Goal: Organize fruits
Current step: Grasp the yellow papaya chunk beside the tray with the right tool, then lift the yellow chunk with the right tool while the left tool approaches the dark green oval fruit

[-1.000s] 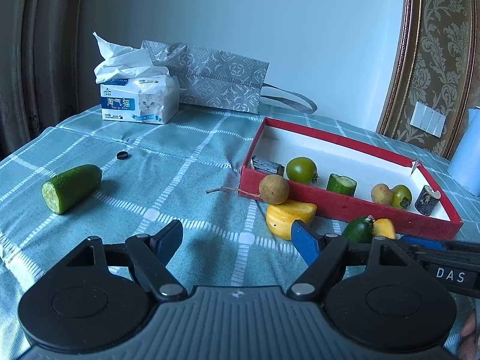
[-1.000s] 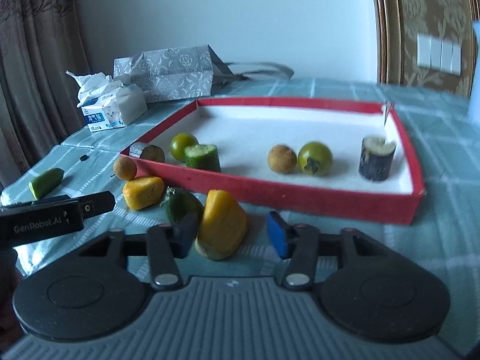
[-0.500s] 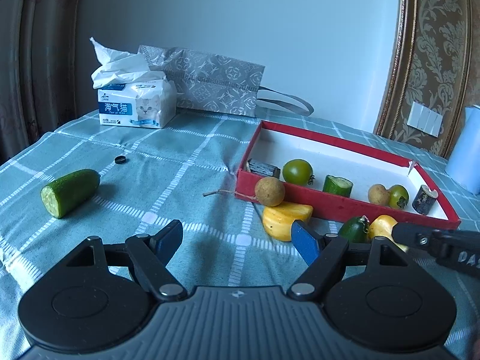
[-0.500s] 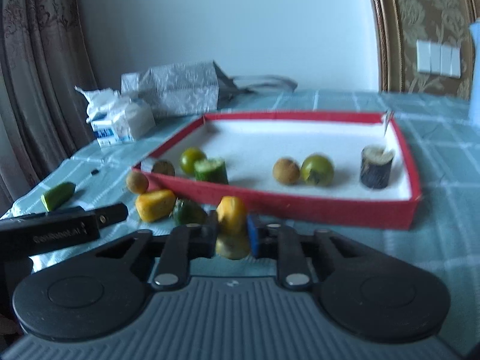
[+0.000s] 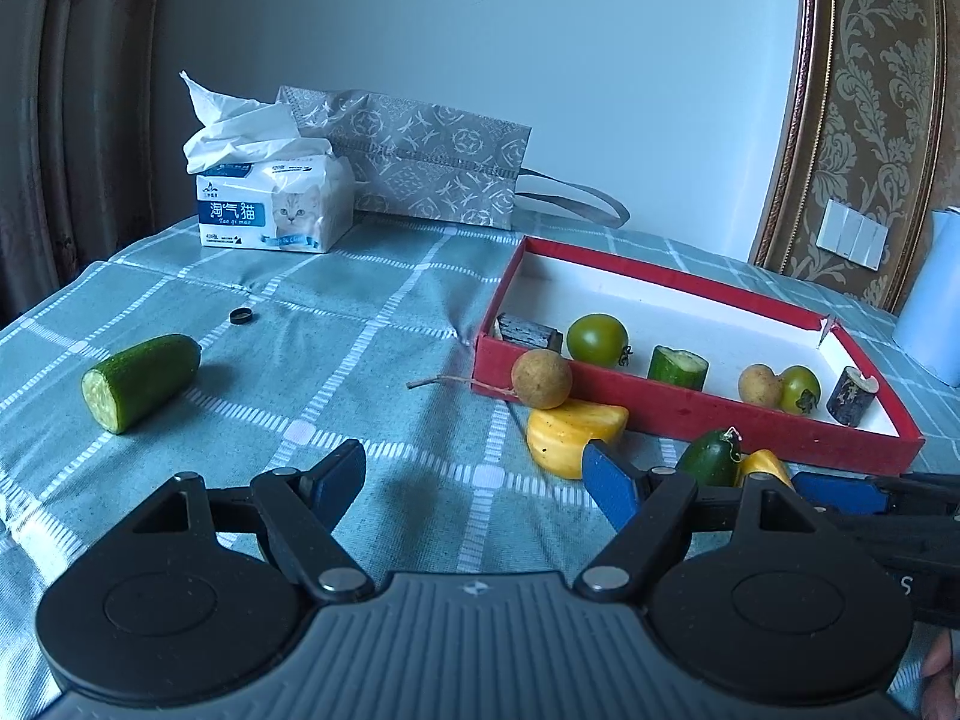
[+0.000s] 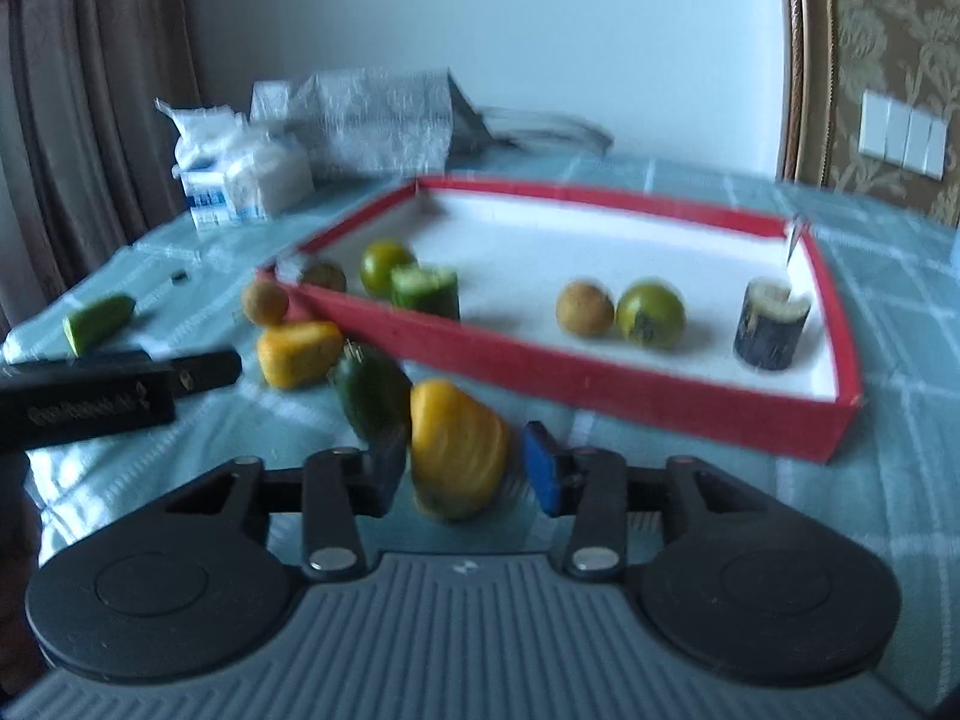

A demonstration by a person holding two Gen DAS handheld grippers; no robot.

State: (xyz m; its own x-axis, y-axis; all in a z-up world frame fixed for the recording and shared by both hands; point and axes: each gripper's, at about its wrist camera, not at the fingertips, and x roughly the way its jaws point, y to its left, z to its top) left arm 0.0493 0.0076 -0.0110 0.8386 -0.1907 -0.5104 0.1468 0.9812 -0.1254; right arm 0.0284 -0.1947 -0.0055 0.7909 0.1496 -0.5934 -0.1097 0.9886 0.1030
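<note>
Lying far left: a cut green cucumber half (image 5: pixel 139 381) on the teal checked tablecloth (image 5: pixel 336 324), well apart from everything else, with a small black ring (image 5: pixel 240 315) behind it.
Back left: a white tissue pack with a cat picture (image 5: pixel 273 204), just beside a grey patterned paper bag (image 5: pixel 432 165) lying on its side.
Left gripper (image 5: pixel 474 474): jaws spread wide, nothing between the blue pads, only bare cloth.
Beside the box: a round brown longan with a stem (image 5: pixel 541 378) touching the red wall, a yellow fruit chunk (image 5: pixel 573 433) just in front of it, then a small dark green fruit (image 5: pixel 712 457).
Red cardboard box with white floor (image 5: pixel 690 405): holds two dark cane stubs, two green tomatoes, a green cucumber piece and a second brown longan.
Right gripper (image 6: pixel 459 461): jaws opening; a yellow wedge-shaped fruit (image 6: pixel 456 447) stands between the blue fingers (image 6: pixel 540 468), with a gap visible on its right side; the view is blurred.
Task fruit: the yellow wedge sits on the cloth just outside the box's near wall, touching the dark green fruit.
</note>
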